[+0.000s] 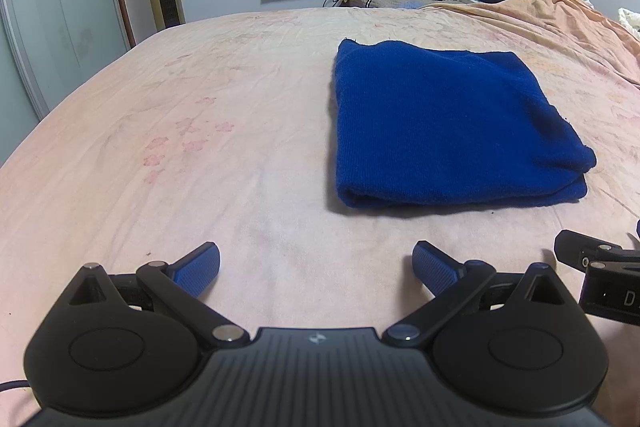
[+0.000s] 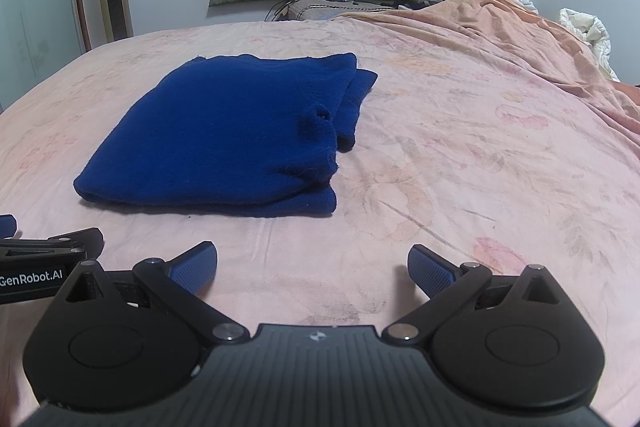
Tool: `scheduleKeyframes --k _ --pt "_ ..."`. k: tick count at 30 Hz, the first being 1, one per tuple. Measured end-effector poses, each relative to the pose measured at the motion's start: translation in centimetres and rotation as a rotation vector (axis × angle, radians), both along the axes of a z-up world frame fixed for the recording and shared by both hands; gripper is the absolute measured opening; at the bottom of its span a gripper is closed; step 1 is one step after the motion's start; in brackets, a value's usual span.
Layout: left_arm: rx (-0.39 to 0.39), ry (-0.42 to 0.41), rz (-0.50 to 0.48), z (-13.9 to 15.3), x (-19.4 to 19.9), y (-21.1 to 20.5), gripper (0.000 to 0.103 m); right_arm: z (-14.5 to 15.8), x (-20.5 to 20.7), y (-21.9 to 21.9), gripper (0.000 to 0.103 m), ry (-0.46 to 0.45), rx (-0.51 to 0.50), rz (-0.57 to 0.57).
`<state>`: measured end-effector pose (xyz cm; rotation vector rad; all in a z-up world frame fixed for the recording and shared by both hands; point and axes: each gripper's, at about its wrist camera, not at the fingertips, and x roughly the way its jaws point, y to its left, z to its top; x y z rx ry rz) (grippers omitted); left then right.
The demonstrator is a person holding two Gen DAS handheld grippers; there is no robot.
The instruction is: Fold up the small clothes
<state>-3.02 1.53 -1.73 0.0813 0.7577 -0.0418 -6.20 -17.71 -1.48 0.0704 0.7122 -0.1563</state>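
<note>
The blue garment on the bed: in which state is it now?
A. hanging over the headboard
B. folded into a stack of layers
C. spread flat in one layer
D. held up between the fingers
B: the blue garment lies on the bed sheet with stacked layers showing at its near edge, and both grippers are open and apart from it.

Blue knit garment (image 1: 444,123), deep royal blue, folded into a roughly rectangular stack of several layers, lying flat on the pink floral bed sheet (image 1: 200,99). Near edge is a rounded fold; right side shows loose stacked edges, lower layers poking out past the top one in the right wrist view (image 2: 224,135). Small pucker near the top layer's right edge. Nothing touching it.
</note>
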Motion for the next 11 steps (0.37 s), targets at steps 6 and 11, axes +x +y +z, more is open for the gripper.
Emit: scheduleKeyframes --k 6,11 --pt "-0.016 -0.003 0.003 0.13 -0.07 0.18 0.103 -0.01 0.0 0.01 0.103 0.0 0.001 -0.001" --pt "-0.007 -0.02 -0.005 0.25 -0.39 0.12 0.103 -0.03 0.0 0.01 0.103 0.0 0.001 0.0"
